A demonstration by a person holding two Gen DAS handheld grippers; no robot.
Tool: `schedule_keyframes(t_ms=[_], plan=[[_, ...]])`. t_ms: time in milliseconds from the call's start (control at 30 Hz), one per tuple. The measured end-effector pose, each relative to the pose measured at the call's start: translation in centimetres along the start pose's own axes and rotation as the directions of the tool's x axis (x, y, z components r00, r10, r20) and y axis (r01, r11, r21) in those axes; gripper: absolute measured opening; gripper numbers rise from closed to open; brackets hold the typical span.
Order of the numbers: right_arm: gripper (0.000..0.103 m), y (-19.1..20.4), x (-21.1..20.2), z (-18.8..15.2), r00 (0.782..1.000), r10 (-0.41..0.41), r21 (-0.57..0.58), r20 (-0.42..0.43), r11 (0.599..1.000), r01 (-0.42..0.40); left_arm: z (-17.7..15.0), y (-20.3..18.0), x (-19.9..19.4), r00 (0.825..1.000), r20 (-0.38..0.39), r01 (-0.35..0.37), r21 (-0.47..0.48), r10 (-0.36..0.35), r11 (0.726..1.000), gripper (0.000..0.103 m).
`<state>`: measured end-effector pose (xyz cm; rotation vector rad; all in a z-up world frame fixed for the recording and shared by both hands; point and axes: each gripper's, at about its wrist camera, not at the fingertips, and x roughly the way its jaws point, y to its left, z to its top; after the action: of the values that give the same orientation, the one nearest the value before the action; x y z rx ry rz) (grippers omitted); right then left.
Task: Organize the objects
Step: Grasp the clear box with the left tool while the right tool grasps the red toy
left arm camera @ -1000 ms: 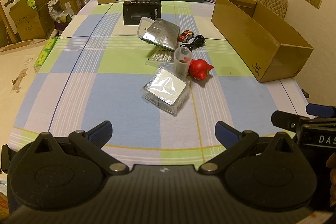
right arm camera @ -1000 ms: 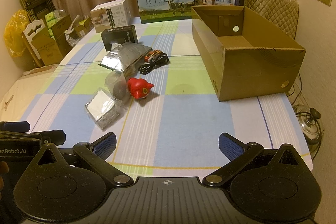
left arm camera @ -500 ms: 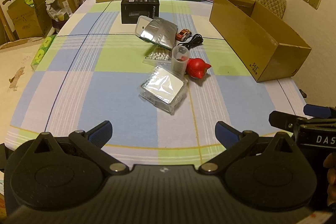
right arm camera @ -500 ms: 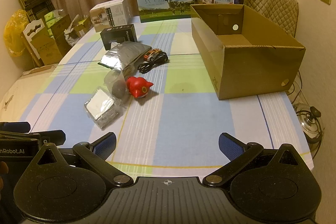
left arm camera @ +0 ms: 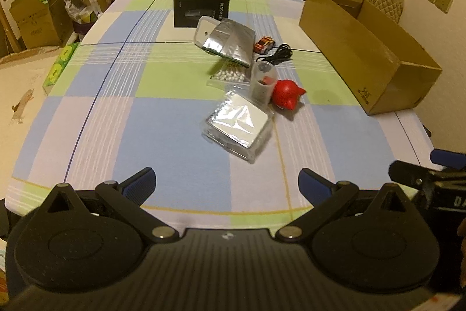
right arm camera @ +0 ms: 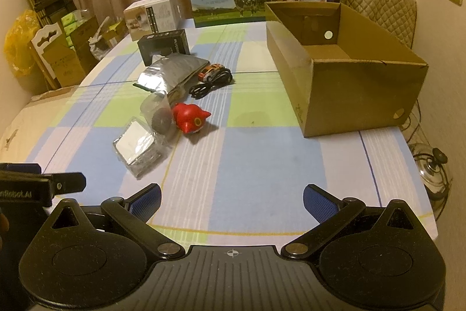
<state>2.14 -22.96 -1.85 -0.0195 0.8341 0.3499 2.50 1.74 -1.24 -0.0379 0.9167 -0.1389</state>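
Both claws, left claw (left arm camera: 226, 179) and right claw (right arm camera: 232, 198), gape empty; shiny clear-wrapped silver packet (left arm camera: 237, 123) flat on checked counter (left arm camera: 116, 112), near round red horned toy (left arm camera: 287, 93).

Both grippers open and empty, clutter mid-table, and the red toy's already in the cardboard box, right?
Not quite. The red toy is not in the cardboard box; it sits on the table beside the clear cup, as the right wrist view shows. The box interior looks empty. The left gripper and right gripper are open and empty.
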Motion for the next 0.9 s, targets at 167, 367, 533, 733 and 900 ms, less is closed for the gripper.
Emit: schedule_keyframes(t_ms=[167, 367, 533, 733, 900], plan=[[0.101, 0.0, 0.9, 0.8, 1.000, 0.020, -0.027, 0.007, 0.999, -0.020, 1.5, 0.7, 1.8, 0.999, -0.024, 0.027, 0.043, -0.026, 0.999, 0.102], [0.101, -0.1, 2.6, 2.0, 0.999, 0.046, -0.053, 0.008, 0.998, -0.045, 3.3, 0.5, 4.3, 0.997, -0.043, 0.065, 0.194, -0.058, 0.979, 0.102], [0.101, -0.2, 4.5, 3.1, 0.999, 0.051, -0.082, -0.004, 0.995, -0.051, 4.4, -0.1, 7.0, 0.993, -0.076, 0.110, 0.329, -0.090, 0.938, 0.096], [0.099, -0.3, 7.0, 3.9, 0.998, 0.051, -0.098, -0.026, 0.994, -0.054, 5.3, -0.3, 10.2, 0.985, -0.106, 0.168, 0.402, -0.136, 0.900, 0.088], [0.098, -0.2, 8.9, 4.0, 0.996, 0.061, -0.121, -0.059, 0.990, -0.068, 5.6, -1.0, 12.3, 0.975, -0.144, 0.221, 0.476, -0.172, 0.851, 0.084]])
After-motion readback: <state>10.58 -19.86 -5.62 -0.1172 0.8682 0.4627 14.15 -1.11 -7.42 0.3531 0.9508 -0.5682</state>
